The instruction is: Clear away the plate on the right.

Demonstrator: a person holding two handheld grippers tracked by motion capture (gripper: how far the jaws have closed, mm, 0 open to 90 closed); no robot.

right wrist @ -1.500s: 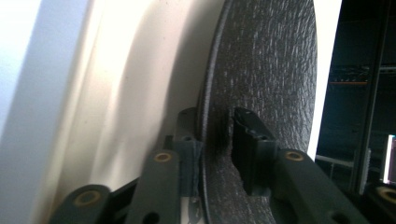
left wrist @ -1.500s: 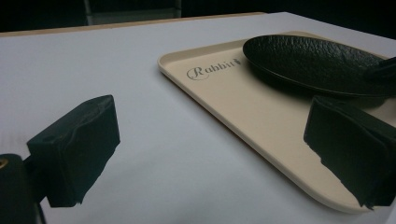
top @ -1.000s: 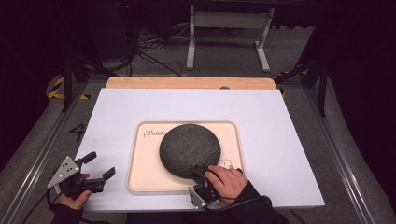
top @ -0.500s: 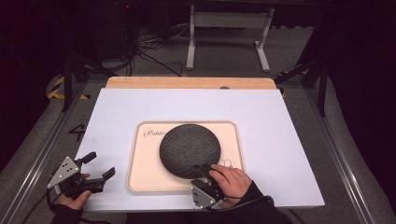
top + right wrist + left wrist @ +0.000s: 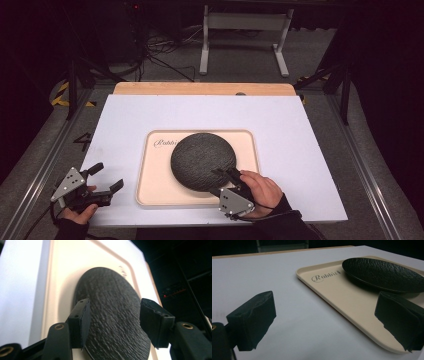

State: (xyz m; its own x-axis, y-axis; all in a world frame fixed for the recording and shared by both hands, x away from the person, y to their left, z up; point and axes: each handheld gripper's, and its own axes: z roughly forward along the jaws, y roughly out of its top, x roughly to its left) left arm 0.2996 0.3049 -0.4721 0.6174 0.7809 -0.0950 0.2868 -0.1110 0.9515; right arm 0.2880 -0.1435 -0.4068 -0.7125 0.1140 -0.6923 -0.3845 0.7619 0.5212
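My right hand-held gripper (image 5: 226,176) has just been opening — jaws spread now, the black plate's (image 5: 203,161) near rim still between them but no pad pressing, so the plate looks set down on the cream tray (image 5: 150,192), centre frame, and released. My left hand-held gripper (image 5: 107,176) waits open and empty at lower left over the table (image 5: 300,150). The tray's lettering is partly covered by the plate — I can't read it whole.
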